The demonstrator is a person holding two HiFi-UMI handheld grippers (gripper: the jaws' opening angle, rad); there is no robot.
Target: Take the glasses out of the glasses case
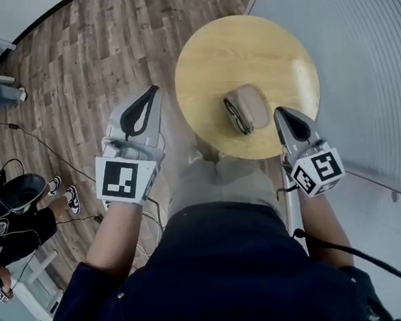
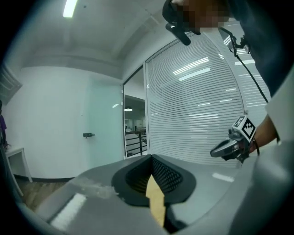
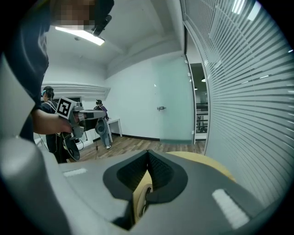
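Note:
A tan glasses case [image 1: 250,105] lies on the round wooden table [image 1: 245,44], near its front edge. Dark-framed glasses [image 1: 234,116] show along the case's left side. My right gripper [image 1: 279,111] is shut and empty, its tip just right of the case and apart from it. My left gripper [image 1: 153,90] is also shut and empty, held over the floor left of the table. In the right gripper view the closed jaws [image 3: 148,153] point over the table [image 3: 209,163]. From the left gripper view the right gripper [image 2: 228,148] shows beyond my closed left gripper [image 2: 150,157].
A wall of white blinds [image 1: 360,54] runs close along the table's right side. Wood floor [image 1: 89,54] spreads to the left, with cables [image 1: 42,144] and a seated person's legs and shoes [image 1: 65,195] at the left edge.

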